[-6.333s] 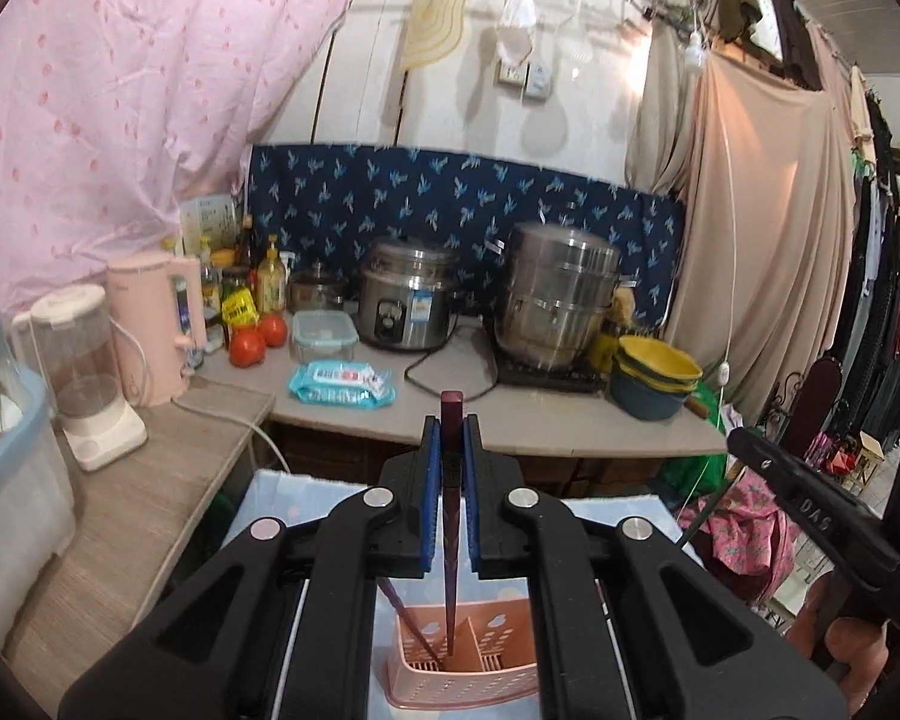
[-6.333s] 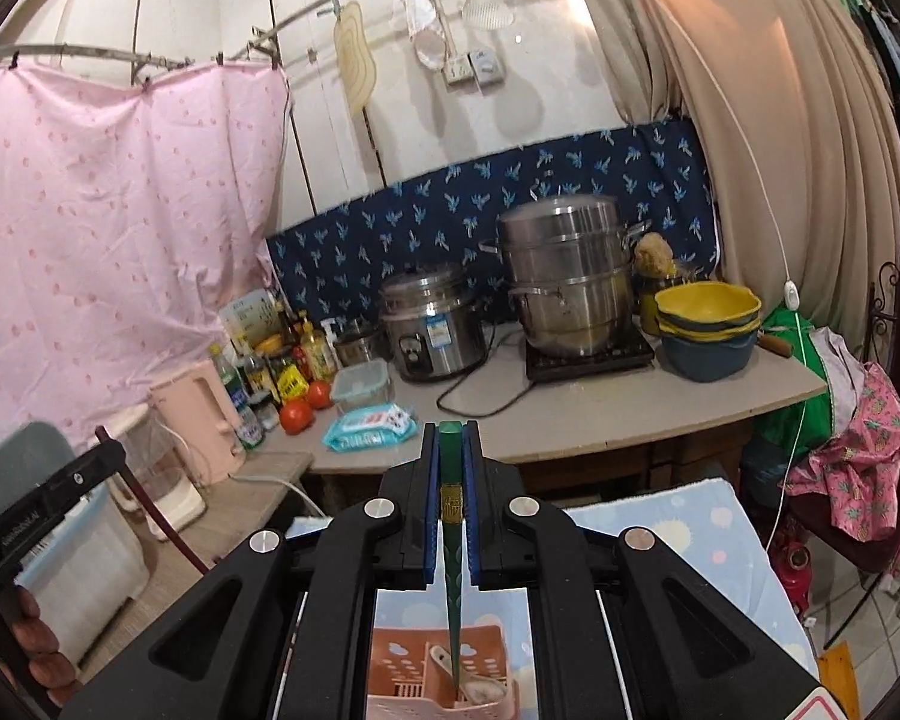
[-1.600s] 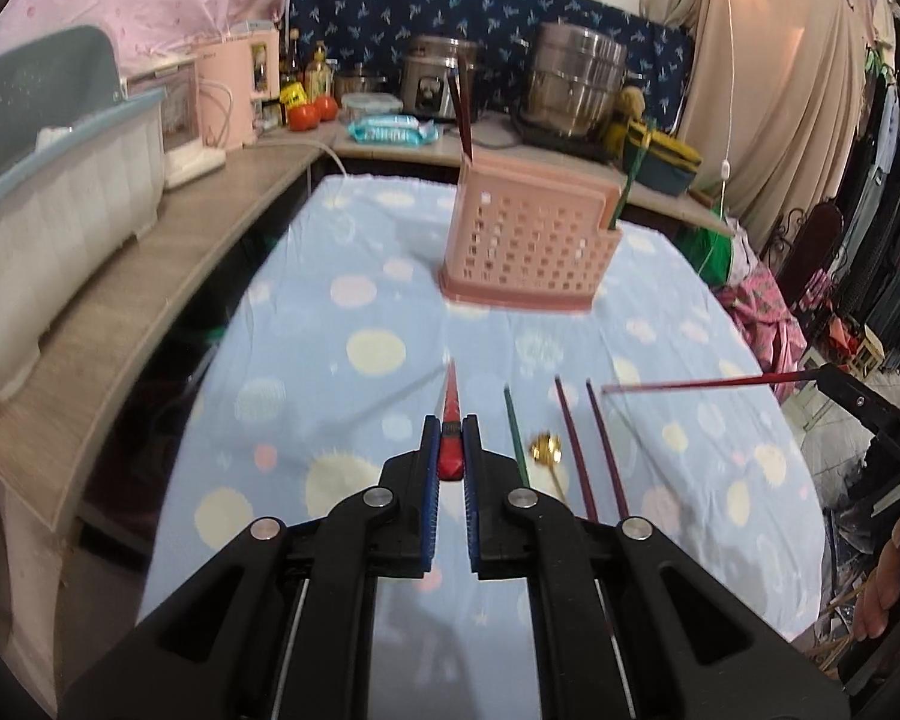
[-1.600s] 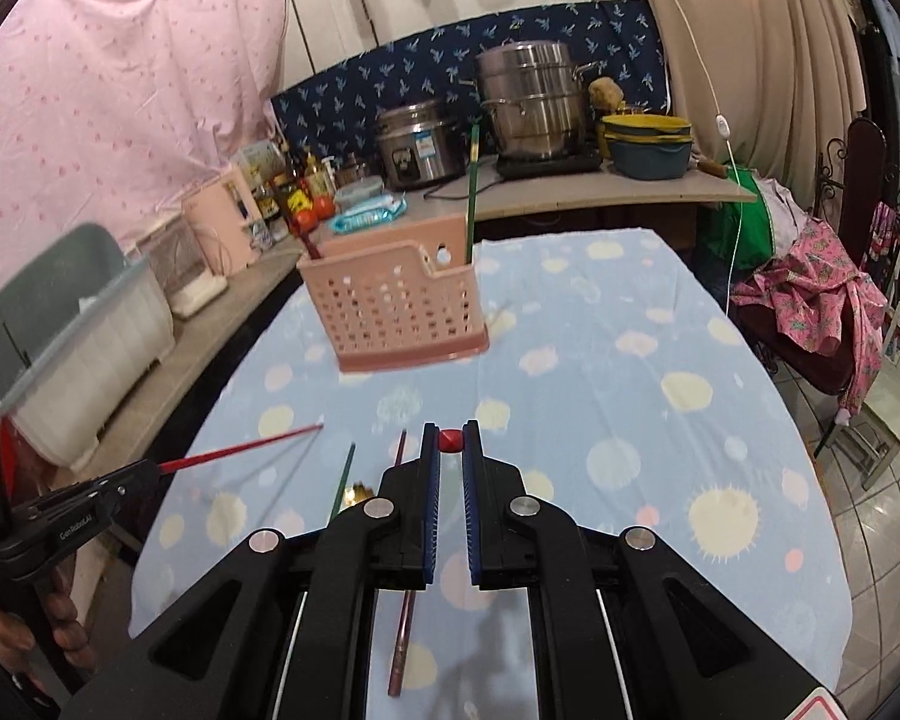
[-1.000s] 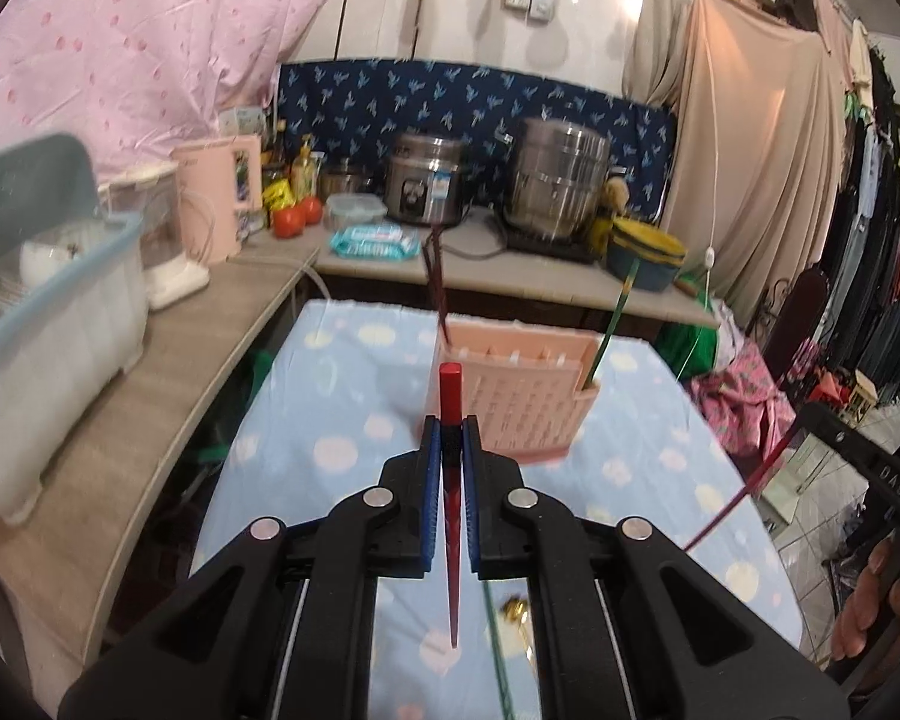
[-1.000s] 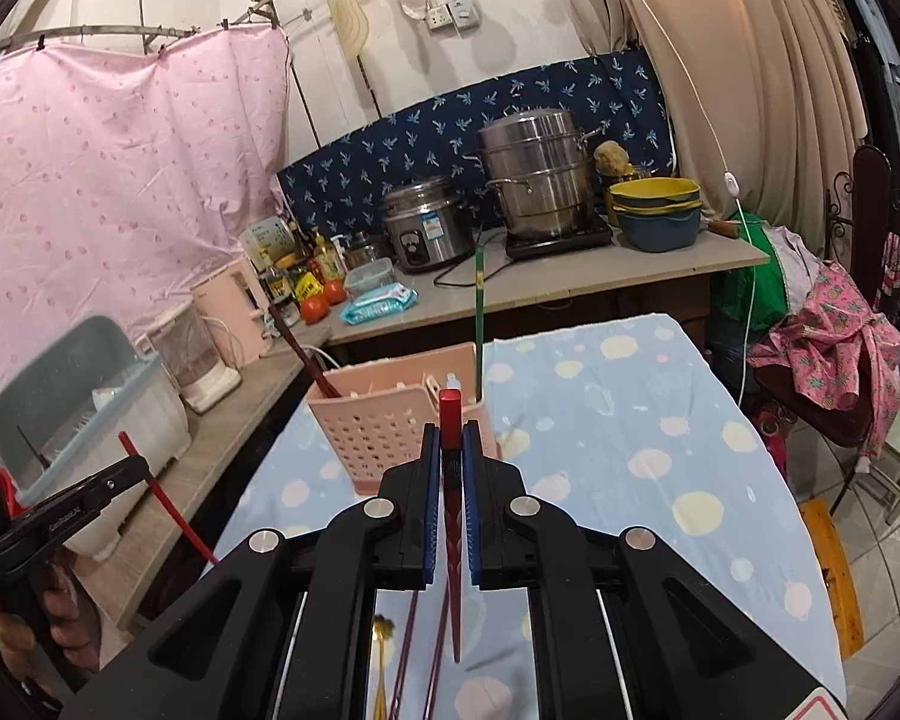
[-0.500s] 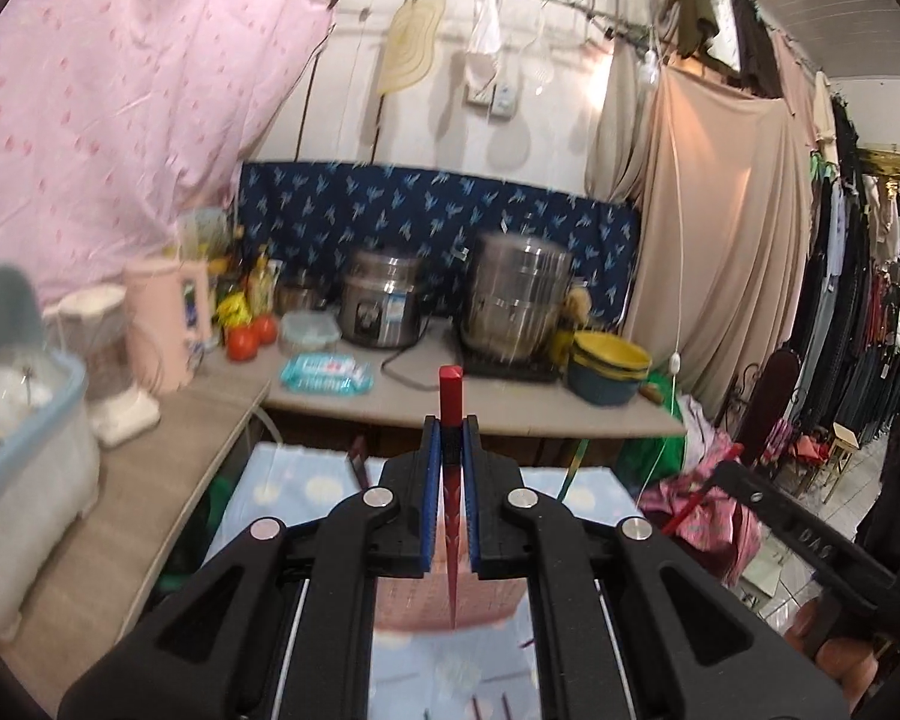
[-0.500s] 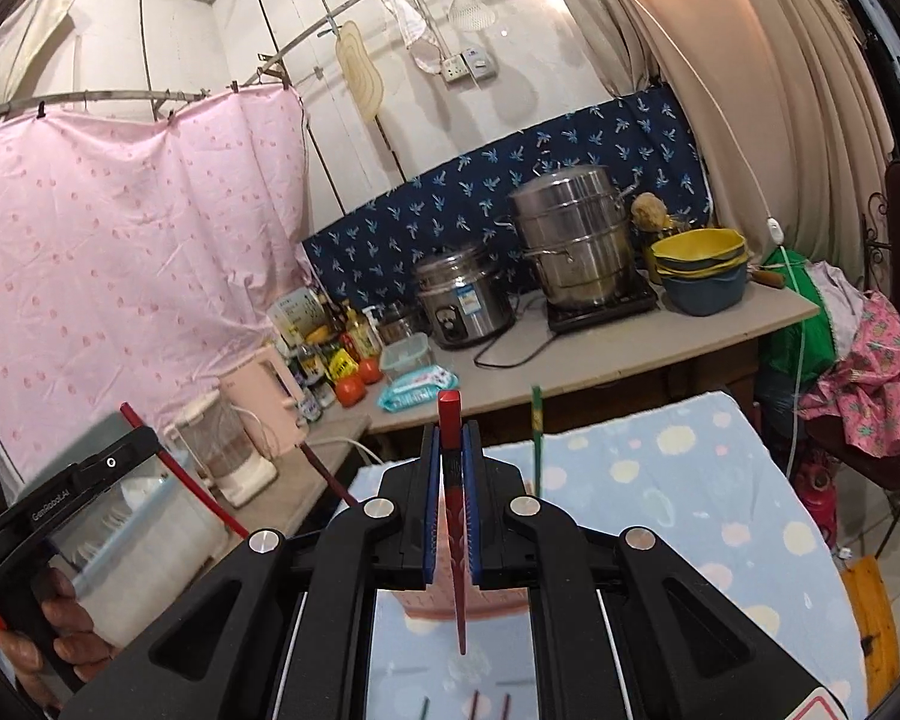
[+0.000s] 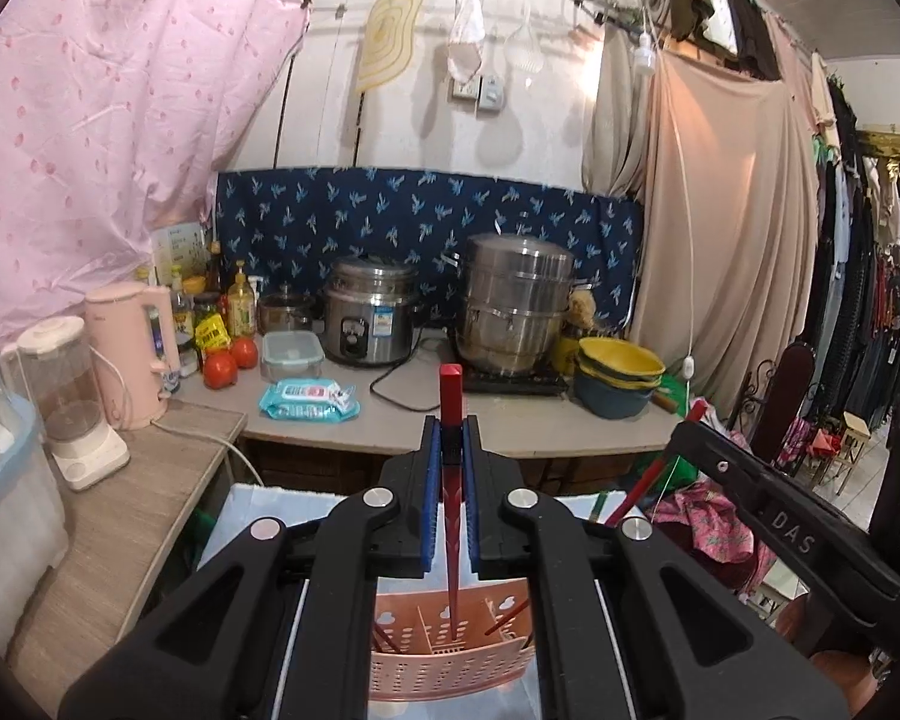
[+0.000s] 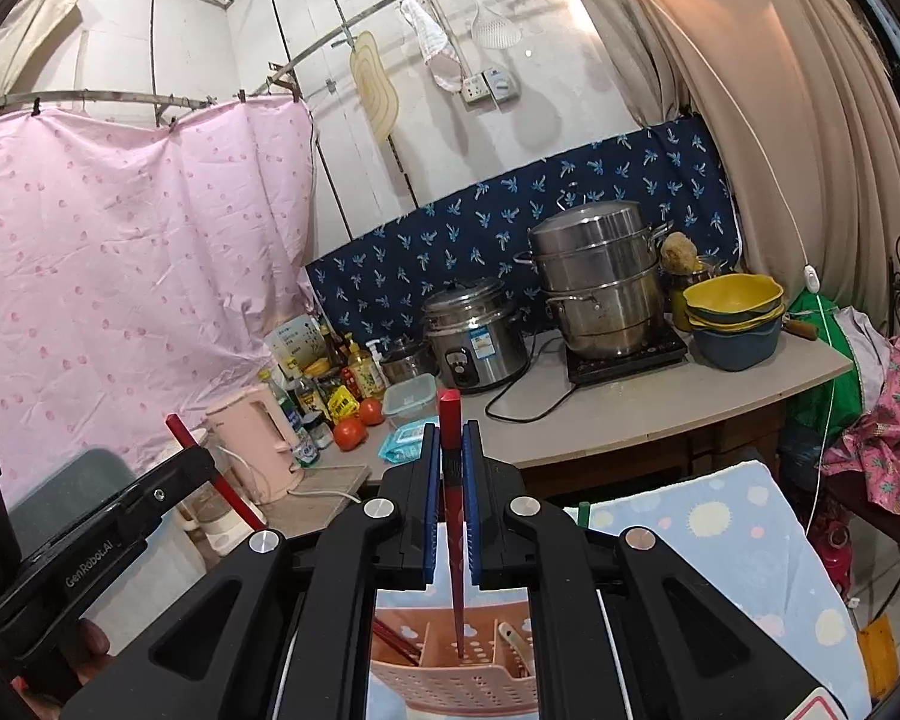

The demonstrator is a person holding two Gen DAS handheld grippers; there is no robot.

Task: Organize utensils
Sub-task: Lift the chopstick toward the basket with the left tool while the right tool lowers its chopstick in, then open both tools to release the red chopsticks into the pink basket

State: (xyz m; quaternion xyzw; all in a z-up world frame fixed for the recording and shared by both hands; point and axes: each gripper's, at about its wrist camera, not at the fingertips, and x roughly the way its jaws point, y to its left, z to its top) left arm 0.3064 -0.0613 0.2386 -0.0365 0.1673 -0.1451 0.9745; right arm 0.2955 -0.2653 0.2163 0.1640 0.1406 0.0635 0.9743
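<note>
My left gripper (image 9: 450,450) is shut on a red chopstick (image 9: 452,516) held upright, its tip down inside the pink utensil basket (image 9: 450,660). My right gripper (image 10: 450,450) is shut on another red chopstick (image 10: 453,540), also upright, with its tip in a middle compartment of the same basket (image 10: 456,678). Other dark red chopsticks (image 10: 393,639) lean in the basket's left compartment, and a pale handle (image 10: 513,639) leans in the right one. Each gripper shows at the edge of the other's view.
The basket stands on a light blue dotted tablecloth (image 10: 744,534). Behind is a counter with a rice cooker (image 9: 369,324), a steel steamer pot (image 9: 516,306), stacked bowls (image 9: 618,375), a wipes pack (image 9: 309,399), tomatoes, bottles, a pink kettle (image 9: 132,354) and a blender (image 9: 69,402).
Both grippers picked red chopsticks off the tablecloth, lifted them upright and moved over the basket. The chopstick tips have now come down into the basket compartments.
</note>
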